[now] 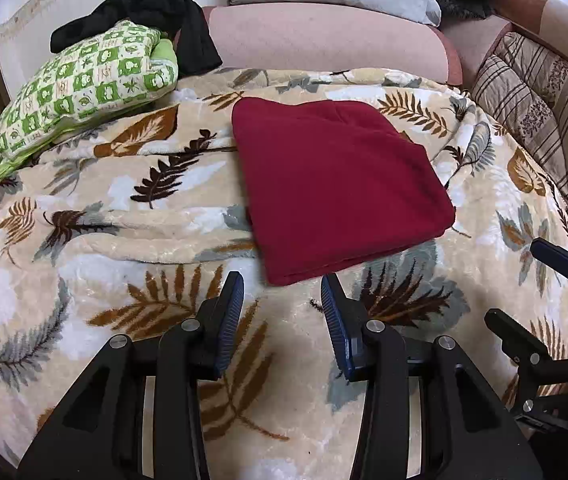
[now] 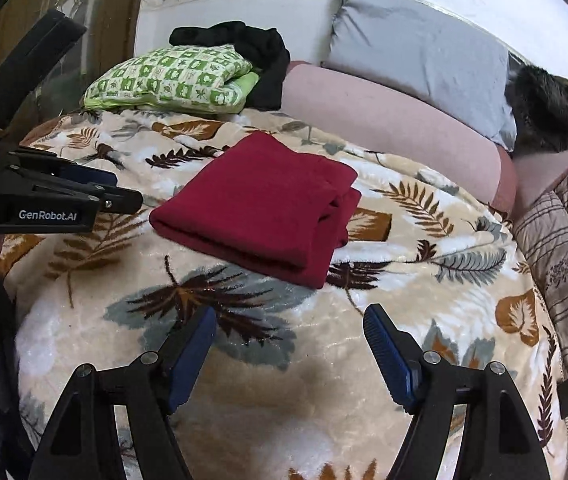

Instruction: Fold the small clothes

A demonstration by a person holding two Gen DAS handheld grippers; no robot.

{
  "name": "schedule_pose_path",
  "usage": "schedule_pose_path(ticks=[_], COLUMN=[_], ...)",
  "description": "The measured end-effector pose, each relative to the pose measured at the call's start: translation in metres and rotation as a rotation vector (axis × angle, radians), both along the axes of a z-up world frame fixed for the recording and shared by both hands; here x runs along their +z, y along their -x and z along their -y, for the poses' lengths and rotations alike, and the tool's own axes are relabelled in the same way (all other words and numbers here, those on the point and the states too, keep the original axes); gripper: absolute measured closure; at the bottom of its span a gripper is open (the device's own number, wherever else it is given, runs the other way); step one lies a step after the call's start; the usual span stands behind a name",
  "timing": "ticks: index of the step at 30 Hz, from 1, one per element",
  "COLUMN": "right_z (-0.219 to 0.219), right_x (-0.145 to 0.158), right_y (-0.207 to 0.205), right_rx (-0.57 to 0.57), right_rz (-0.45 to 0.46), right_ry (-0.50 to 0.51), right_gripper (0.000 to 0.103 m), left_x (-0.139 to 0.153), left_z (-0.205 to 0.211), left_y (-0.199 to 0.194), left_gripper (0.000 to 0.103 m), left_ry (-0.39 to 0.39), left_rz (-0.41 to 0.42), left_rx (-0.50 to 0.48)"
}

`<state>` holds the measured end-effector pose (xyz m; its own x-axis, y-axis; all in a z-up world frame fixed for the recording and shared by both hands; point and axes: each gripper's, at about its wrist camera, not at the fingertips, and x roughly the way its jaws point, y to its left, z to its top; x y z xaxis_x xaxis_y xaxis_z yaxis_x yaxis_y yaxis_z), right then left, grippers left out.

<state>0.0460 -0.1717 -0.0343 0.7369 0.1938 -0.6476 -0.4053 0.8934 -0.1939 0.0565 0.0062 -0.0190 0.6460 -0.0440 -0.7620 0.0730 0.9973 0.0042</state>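
Red garment point(image 1: 336, 184) lies folded on leaf-print blanket point(image 1: 104, 216), both claws empty.

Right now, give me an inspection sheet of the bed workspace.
Surface: leaf-print blanket, rumpled.
Job's things: red garment folded, lying flat.
Clutter: green checked bundle with black clothing behind it, at the far left.
Grippers: left tongs open, empty, just short of the garment; right tongs open, empty.
Cables: nothing seen.
Surroundings: pink bolster, grey pillow, striped quilt, white wall.
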Motion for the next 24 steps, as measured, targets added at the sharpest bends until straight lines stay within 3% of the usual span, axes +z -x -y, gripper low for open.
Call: schedule_pose_path(ticks=[8,9,10,12,13,17,24], right_z=[0.004,0.004,0.004,0.005,0.005,0.006,0.009], right_x=[-0.002,-0.002,-0.001,0.0,0.001,0.002,0.005], right_y=[-0.015,-0.015,-0.015,-0.016,-0.016,-0.015,-0.014], right_rx=[-0.042,-0.044,-0.043,-0.043,-0.044,-0.049,-0.054], right_rz=[-0.013,-0.009,-0.006,0.001,0.004,0.008,0.018], right_ry=[-0.015,-0.016,-0.017,-0.02,-0.02,-0.02,-0.025], right_gripper=[0.029,0.029,0.029,0.029,0.029,0.029,0.029], left_x=[-0.006,-0.007,-0.008,-0.01,-0.011,-0.017,-0.005], left_z=[0.0,0.0,0.001,0.003,0.005,0.008,0.004], left_y=[-0.005,-0.006,-0.006,-0.007,-0.008,-0.011,-0.004], left_gripper=[0.063,0.059,0.044,0.024,0.022,0.021,0.021], left_ry=[0.021,0.035,0.045,0.034,0.023,-0.013,-0.033], left_rz=[-0.016,-0.02,-0.027,-0.036,-0.042,-0.074,-0.019], left_rx=[0.0,-0.008,-0.015,-0.019,-0.02,-0.001,0.034])
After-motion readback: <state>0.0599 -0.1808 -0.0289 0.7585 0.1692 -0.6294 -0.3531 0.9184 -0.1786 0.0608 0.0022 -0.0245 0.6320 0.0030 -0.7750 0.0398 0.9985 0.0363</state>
